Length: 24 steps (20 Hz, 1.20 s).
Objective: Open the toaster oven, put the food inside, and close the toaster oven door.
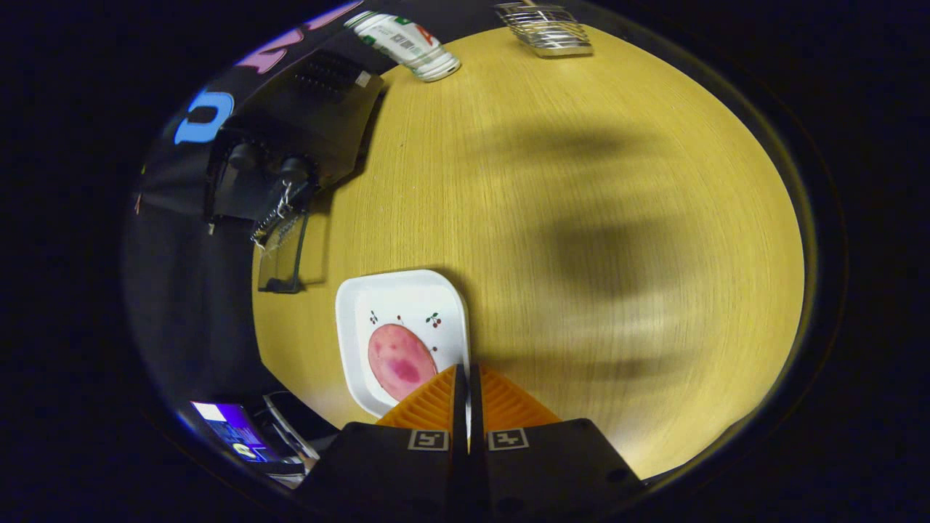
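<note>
Fingers (465, 396) of the gripper (466, 378) lie pressed together with only a thin seam between them and nothing caught in it, their tips hovering over the right rim of the white plate (356, 341). That plate sits near the table's (581, 218) left edge, and the food (399, 361), a flat pink round slice, lies on its nearer half, just left of the fingertips. My reading is that the gripper is held high and looking down so that the whole tabletop can be taken in before any reach.

Farther along the same left edge stands the toaster oven (290, 138), dark, its glass door (283, 254) hanging open toward the plate, with a short chain visible at the hinge. With the door down, the opening step looks done, and the plate so close to it suggests the food is meant to go straight in.

At the far left corner a can (407, 43) lies tilted, and a wire rack (545, 29) rests at the far edge, both well apart from the plate. Soft shadows cross the bare wood to the right. To lift the slice, the fingers would first need to part.
</note>
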Tool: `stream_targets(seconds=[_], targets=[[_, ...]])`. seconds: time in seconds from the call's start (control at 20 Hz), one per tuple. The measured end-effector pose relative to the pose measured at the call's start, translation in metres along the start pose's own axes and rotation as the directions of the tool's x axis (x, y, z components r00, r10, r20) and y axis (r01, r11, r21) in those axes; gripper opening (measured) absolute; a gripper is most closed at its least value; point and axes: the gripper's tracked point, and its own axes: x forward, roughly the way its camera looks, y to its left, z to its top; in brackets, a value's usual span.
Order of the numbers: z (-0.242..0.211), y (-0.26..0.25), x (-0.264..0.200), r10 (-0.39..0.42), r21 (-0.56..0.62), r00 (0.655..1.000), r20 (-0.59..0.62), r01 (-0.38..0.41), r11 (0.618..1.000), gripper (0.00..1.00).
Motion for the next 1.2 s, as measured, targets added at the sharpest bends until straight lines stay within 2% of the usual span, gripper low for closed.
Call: stream_targets(seconds=[0.2,0.45,0.75,1.2], targets=[[-0.008,0.002,-0.010,0.081,0.150,0.995,0.051,-0.088,0.985,0.05],[-0.009,0.020,-0.024,0.150,0.212,0.979,0.134,-0.177,0.961,0.05],[-0.016,0.058,-0.045,0.157,0.252,0.961,0.228,-0.214,0.944,0.05],[-0.039,0.159,-0.048,0.144,0.278,0.937,0.318,-0.238,0.931,0.05]])
